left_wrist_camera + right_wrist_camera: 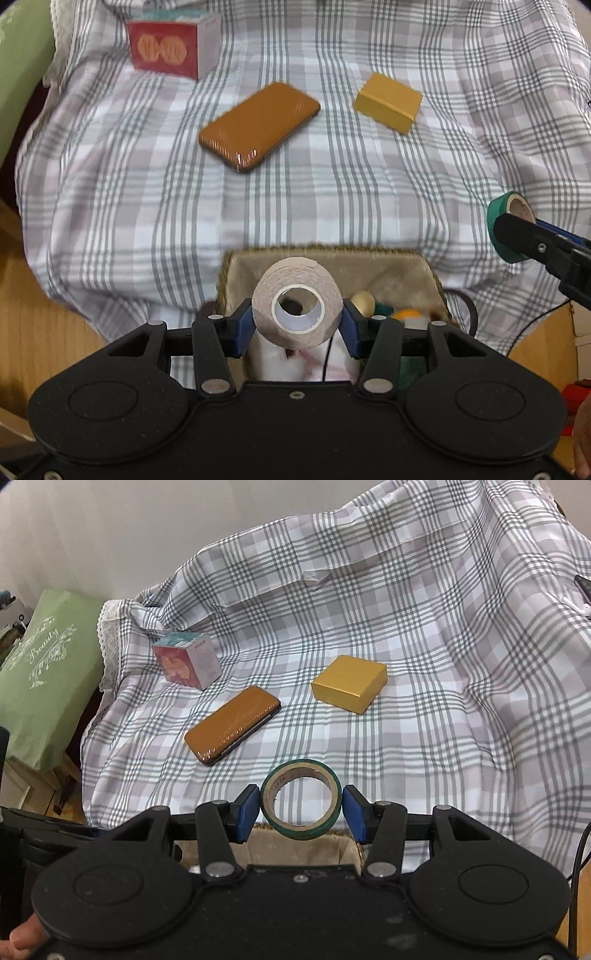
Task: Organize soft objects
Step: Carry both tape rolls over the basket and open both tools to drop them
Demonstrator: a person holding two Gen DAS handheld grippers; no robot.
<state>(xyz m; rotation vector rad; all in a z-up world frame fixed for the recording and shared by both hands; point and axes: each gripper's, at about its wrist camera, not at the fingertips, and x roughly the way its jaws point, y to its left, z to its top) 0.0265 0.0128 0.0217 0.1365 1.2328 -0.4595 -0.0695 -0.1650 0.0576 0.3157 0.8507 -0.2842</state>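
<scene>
My left gripper [297, 325] is shut on a thick beige tape roll [295, 302] and holds it above a lined woven basket [332, 254] at the near edge of the plaid cloth. The basket holds a white plush toy [314, 363] and small soft balls [406, 314]. My right gripper [300, 808] is shut on a green tape roll [300, 800], held just over the basket's far rim [295, 843]. In the left wrist view the right gripper [517, 236] and green roll [498, 218] show at the right edge.
On the plaid cloth [406, 627] lie a brown phone-like case [232, 723], a yellow box [349, 683] and a red-and-white box [186, 661]. A green pillow [44, 672] sits at the left. Wooden floor [37, 314] lies beside the basket.
</scene>
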